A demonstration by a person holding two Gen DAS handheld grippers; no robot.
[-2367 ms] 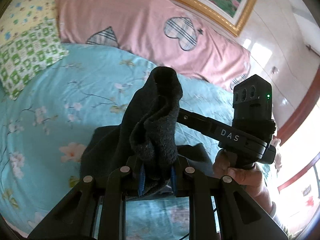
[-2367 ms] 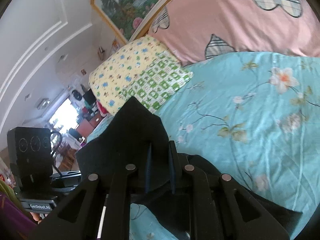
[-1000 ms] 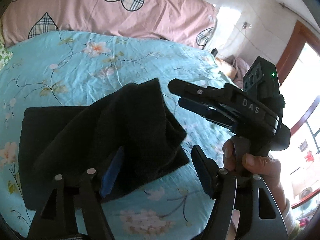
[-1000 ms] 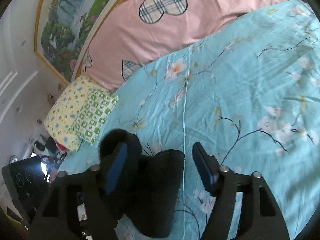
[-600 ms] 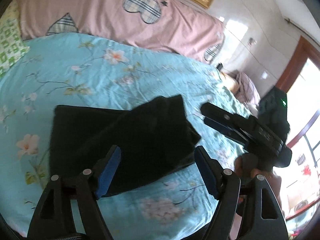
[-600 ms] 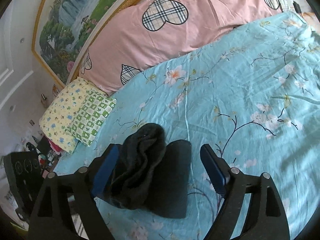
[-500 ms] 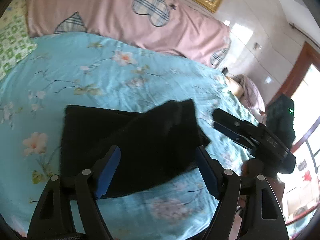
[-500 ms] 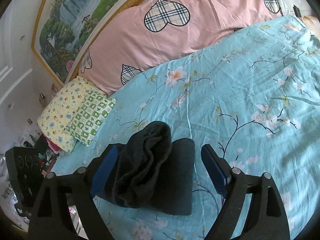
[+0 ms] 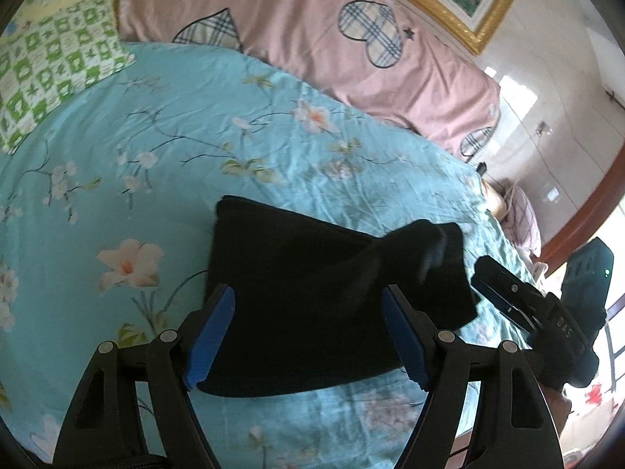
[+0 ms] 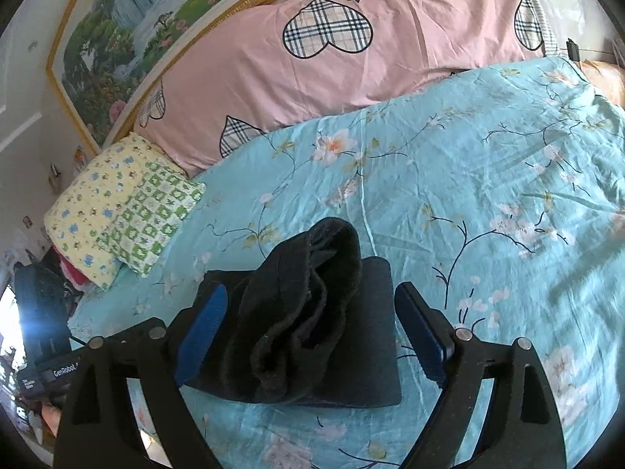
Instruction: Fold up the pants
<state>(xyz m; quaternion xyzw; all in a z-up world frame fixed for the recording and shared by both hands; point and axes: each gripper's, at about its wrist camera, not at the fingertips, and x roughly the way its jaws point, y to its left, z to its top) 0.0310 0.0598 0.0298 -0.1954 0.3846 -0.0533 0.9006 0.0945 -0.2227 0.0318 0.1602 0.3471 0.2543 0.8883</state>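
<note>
The black pants (image 9: 312, 293) lie folded into a compact rectangle on the blue floral bedsheet (image 9: 156, 148). One bunched end (image 9: 425, 246) stands up at their right side. In the right wrist view the pants (image 10: 324, 336) show the same raised, rumpled fold (image 10: 312, 301) on top. My left gripper (image 9: 308, 332) is open and empty, held just above the pants' near edge. My right gripper (image 10: 312, 332) is open and empty over the pants; it also shows in the left wrist view (image 9: 519, 301) at the pants' right.
A long pink pillow with plaid hearts (image 9: 312, 39) lies along the headboard. A yellow and green patterned pillow (image 10: 121, 203) sits at the bed's left. A framed landscape painting (image 10: 156, 19) hangs above. The bed edge and a wooden door frame (image 9: 586, 215) are at the right.
Both grippers held the pants' raised ends shut, then opened and let them drop onto the folded stack. Both have since drawn back and up from the pants.
</note>
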